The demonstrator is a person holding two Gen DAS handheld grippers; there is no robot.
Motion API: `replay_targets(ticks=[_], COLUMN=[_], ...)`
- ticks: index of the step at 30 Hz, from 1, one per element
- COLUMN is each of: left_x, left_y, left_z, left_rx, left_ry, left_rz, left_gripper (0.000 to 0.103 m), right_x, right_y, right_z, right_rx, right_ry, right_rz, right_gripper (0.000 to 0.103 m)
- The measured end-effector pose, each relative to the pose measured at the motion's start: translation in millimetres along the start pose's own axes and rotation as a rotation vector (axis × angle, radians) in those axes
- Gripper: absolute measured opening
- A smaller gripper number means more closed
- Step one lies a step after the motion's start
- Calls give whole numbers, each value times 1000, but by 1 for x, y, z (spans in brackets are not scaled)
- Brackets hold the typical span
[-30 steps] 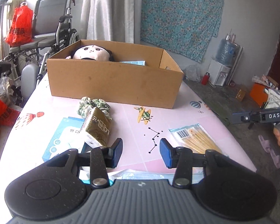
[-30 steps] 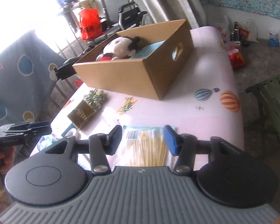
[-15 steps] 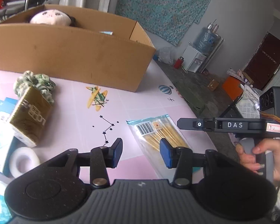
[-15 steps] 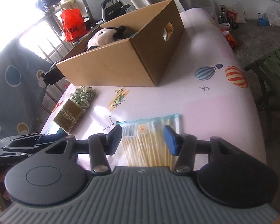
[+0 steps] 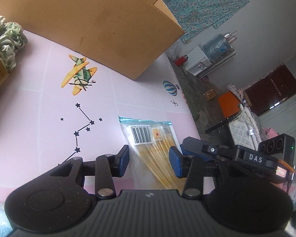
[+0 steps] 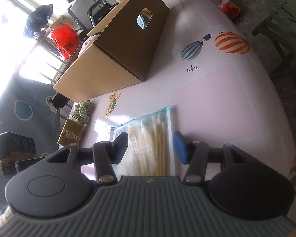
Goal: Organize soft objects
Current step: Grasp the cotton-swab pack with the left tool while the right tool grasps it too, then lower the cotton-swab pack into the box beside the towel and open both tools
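Observation:
A clear bag of cotton swabs (image 5: 154,150) lies flat on the pink table (image 5: 39,118). My left gripper (image 5: 149,161) is open and empty, low over the bag, one finger on each side of it. My right gripper (image 6: 151,147) is also open and empty over the same bag (image 6: 152,138) from the other side; its blue fingertips (image 5: 189,152) show in the left wrist view. A cardboard box (image 5: 84,19) stands behind; a plush doll's head (image 6: 88,41) peeks over its rim (image 6: 116,7). A green scrunchie (image 5: 4,37) lies at the left.
A gold carton (image 6: 71,134) lies beside the scrunchie (image 6: 81,111). The table's edge (image 5: 185,100) runs close on the right of the bag. Beyond it stand a water dispenser (image 5: 213,57) and an orange box (image 5: 228,104). A green chair (image 6: 286,31) stands off the far side.
Both grippers have dropped lower and closed in on the cotton swab bag, from opposite sides. The left one has also swung right, away from the carton and scrunchie. Both stay open.

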State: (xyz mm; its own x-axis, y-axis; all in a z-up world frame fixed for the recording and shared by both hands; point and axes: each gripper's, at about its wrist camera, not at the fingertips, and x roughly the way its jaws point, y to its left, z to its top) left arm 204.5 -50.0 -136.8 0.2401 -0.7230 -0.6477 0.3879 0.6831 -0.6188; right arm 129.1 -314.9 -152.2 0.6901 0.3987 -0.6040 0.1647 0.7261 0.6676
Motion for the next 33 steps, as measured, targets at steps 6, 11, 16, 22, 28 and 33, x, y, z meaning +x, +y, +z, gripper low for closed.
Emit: replay_targets(ticks=[6, 11, 16, 22, 28, 33], left_x=[13, 13, -9, -74, -123, -103], left_y=[-1, -6, -3, -27, -66, -71], left_z=[4, 2, -3, 22, 114, 221], left_rx=[-33, 9, -24, 29, 191, 281], left_ry=[-30, -25, -59, -185, -277, -264], left_rz=[-29, 68, 75, 47, 141, 288], left_gripper=[39, 9, 7, 8, 8, 9], right_x=[15, 19, 11, -23, -17, 45], right_y=[3, 15, 30, 79, 160, 189], right_z=[0, -10, -16, 12, 99, 188], right_rx=[49, 14, 4, -40, -222, -239], right_ry=[-2, -16, -24, -121, -186, -183], right_rz=[21, -16, 41, 174, 208, 109], right_gripper=[27, 9, 7, 7, 7, 6])
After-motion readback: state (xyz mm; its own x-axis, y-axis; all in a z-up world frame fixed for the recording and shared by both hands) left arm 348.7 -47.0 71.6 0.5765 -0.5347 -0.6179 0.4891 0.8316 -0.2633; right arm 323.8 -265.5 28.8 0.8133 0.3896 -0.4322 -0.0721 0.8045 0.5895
